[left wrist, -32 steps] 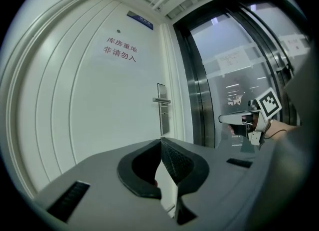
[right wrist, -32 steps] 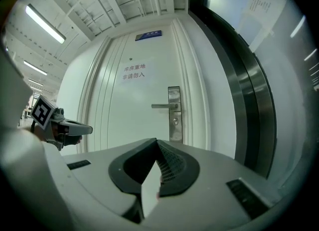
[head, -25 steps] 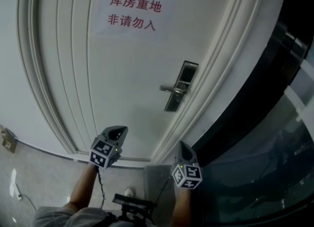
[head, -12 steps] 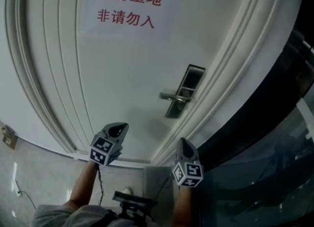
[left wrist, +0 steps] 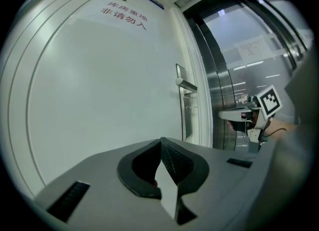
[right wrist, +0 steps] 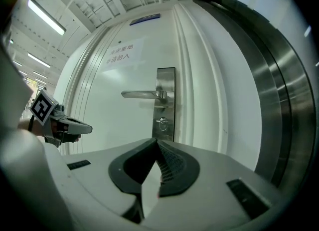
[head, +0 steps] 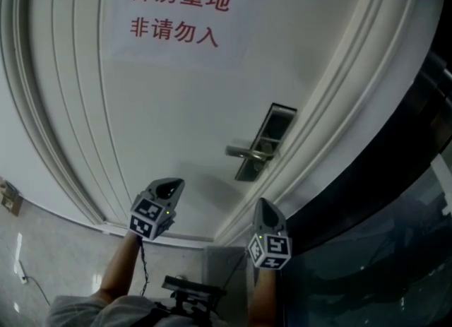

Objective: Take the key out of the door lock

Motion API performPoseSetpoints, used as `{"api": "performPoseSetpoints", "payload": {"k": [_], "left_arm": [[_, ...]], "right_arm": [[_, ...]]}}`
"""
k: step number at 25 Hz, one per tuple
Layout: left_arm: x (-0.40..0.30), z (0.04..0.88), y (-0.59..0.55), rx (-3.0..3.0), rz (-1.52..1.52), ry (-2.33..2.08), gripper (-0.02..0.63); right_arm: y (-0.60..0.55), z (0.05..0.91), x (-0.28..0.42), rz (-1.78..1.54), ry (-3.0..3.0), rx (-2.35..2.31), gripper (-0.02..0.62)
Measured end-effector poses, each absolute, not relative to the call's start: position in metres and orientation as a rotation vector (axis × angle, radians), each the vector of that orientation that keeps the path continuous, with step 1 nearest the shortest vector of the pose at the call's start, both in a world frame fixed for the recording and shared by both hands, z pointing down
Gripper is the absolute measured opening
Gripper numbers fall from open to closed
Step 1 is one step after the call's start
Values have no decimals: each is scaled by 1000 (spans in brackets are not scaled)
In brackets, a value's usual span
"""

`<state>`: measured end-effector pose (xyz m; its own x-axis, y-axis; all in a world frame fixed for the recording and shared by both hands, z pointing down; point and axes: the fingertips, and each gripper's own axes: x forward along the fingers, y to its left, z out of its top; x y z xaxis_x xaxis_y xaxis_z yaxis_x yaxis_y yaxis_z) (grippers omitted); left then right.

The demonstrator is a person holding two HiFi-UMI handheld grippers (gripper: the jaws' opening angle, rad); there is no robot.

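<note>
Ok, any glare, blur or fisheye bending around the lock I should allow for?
Head view: dim and bowed, the lock plate small and shaded. Right gripper view: brightest and sharpest on the plate and its keyhole, though fisheye curves the door frame; the key itself is too small to confirm. Left gripper view: plate edge-on, reflections on the steel panel.

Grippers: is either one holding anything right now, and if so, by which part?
Nothing is held. The left gripper and the right gripper are both shut with nothing between their jaws, and both are clear of the door lock.
</note>
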<state>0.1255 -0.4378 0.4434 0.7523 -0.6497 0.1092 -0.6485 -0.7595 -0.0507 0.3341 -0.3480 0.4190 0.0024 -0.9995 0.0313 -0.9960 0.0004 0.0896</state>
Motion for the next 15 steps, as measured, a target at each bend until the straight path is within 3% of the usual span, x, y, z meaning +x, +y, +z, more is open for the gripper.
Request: {"api": "performPoseSetpoints", "payload": {"k": [15], "left_arm": [[133, 447, -467, -2941, -189, 1119, -8]], "right_arm": [[-390, 402, 341, -163, -2125, 2084, 12]]}}
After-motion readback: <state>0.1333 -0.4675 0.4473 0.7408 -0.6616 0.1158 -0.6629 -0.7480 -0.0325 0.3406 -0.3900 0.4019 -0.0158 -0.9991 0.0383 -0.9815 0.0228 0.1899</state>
